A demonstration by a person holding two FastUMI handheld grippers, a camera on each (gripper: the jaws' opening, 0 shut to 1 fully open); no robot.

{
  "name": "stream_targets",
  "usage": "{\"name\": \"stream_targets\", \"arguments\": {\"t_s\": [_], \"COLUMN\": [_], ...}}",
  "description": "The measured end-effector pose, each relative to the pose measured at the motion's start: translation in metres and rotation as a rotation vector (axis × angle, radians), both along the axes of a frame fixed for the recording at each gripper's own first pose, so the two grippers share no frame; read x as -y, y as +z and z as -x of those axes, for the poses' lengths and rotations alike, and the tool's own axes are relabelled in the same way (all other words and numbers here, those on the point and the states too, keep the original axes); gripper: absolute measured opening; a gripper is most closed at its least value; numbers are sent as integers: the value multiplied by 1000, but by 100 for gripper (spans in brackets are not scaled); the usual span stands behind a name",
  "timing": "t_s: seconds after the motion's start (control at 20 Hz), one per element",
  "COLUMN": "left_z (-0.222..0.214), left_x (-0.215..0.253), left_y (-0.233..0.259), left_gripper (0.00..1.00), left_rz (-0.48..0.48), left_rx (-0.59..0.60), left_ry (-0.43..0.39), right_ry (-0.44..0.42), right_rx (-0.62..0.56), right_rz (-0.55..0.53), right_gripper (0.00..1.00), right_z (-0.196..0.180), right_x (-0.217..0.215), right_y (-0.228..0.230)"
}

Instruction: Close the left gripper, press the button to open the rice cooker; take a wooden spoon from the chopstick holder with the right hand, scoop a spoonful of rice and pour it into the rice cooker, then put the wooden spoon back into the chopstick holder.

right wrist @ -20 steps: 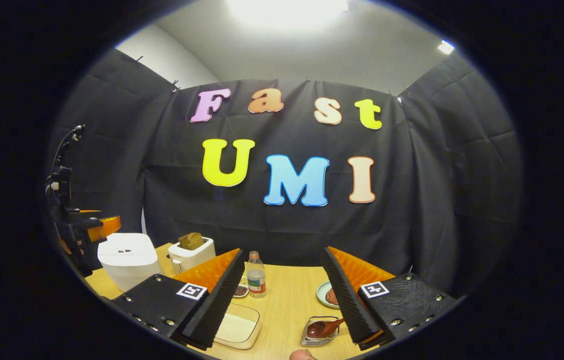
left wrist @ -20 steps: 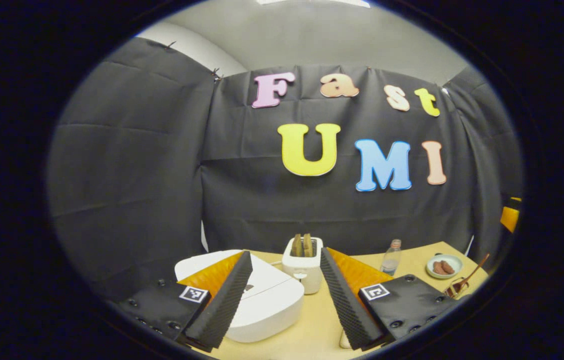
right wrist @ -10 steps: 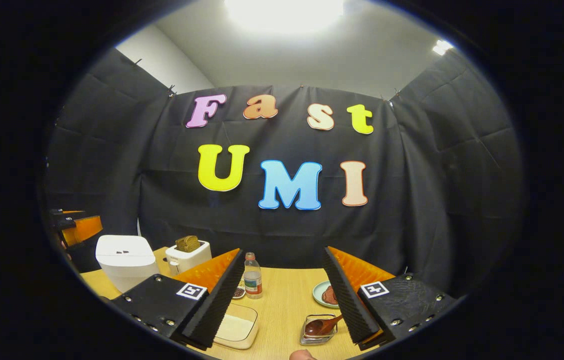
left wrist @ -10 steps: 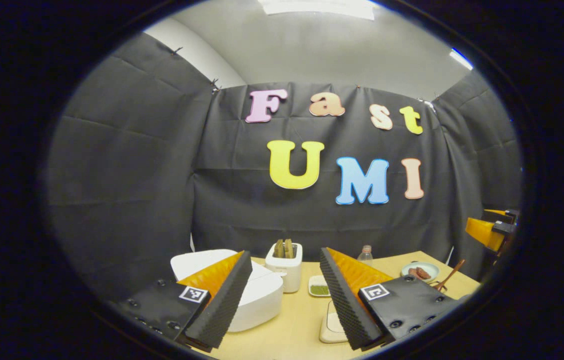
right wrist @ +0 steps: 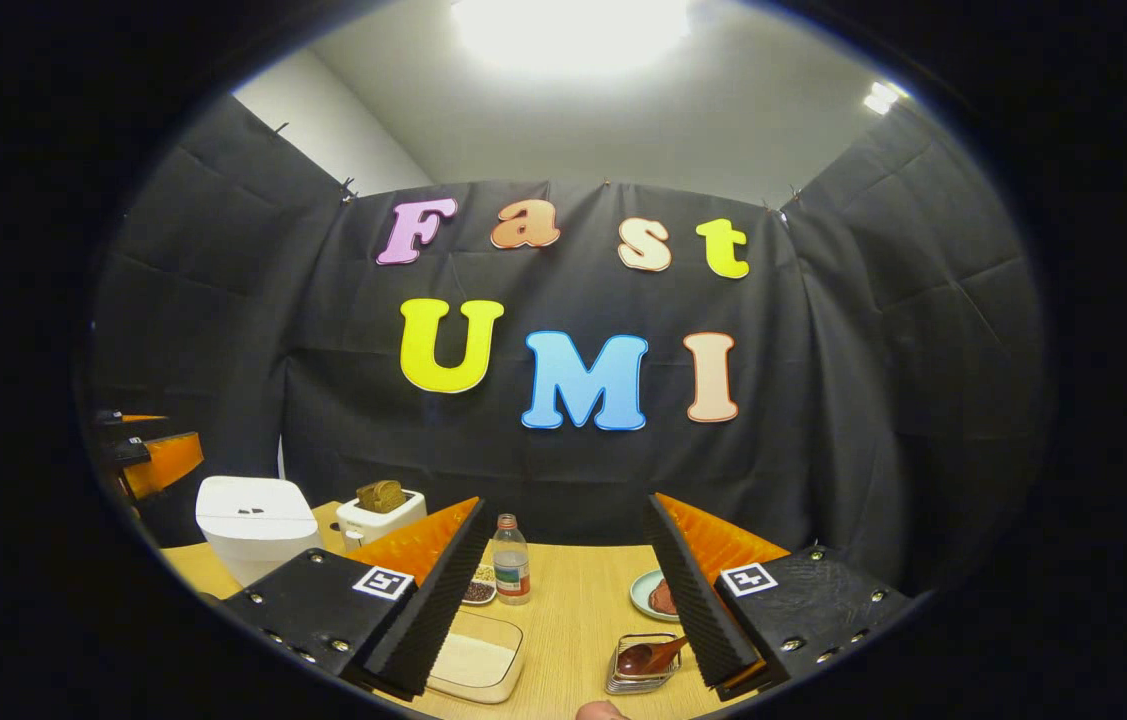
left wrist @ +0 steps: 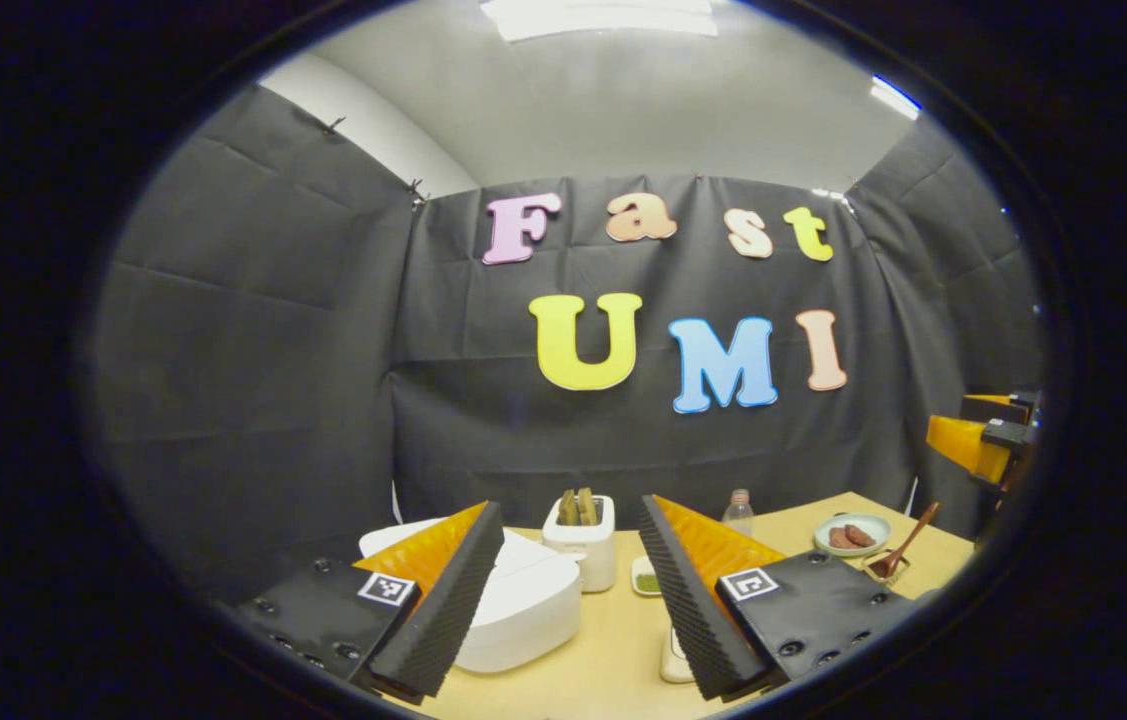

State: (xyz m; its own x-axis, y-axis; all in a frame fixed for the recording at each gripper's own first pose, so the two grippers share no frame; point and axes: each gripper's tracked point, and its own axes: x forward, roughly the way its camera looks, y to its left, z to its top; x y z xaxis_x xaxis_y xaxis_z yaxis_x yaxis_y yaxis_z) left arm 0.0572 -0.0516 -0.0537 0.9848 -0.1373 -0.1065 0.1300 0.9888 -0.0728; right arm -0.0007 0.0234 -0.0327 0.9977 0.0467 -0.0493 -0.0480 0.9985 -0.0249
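Two sets of jaws, both mine, stood spread wide and grasped nothing. My left gripper (left wrist: 568,590) hung above the near edge of the wooden surface (left wrist: 613,650), and the white rice cooker (left wrist: 523,615) sat just ahead of it, low and toward its left finger, lid down. I judged the opening step had not begun: the left jaws were released, and the task wants them clenched before the press. The button I could not make out in the left gripper view; in the right gripper view two small dark marks showed on the rice cooker's top (right wrist: 253,510), too small to tell what they were. The move ahead turned on this: the cooker lay forward and down from the left jaws, slightly left of their midline, so the push would go down and ahead.

My right gripper (right wrist: 568,590) pointed over the other end of the surface. The wooden spoon (right wrist: 651,657) rested in the chopstick holder (right wrist: 643,668) just beside the right finger's inner edge, bowl low, handle slanting up to the right, so the right hand was much the nearer one. A clear rice container (right wrist: 478,660) lay by the left finger.
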Motion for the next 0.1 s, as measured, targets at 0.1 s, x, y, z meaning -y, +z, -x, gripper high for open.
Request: {"name": "stream_targets", "arguments": {"t_s": [0.1], "left_z": [0], "left_x": [1], "left_y": [5], "left_gripper": [92], "left_rz": [0], "left_rx": [12], "left_ry": [-3], "right_ry": [3], "right_rx": [-7], "right_rz": [-5], "right_gripper": [96], "right_z": [-2], "right_x": [-2], "right_y": [-1]}}
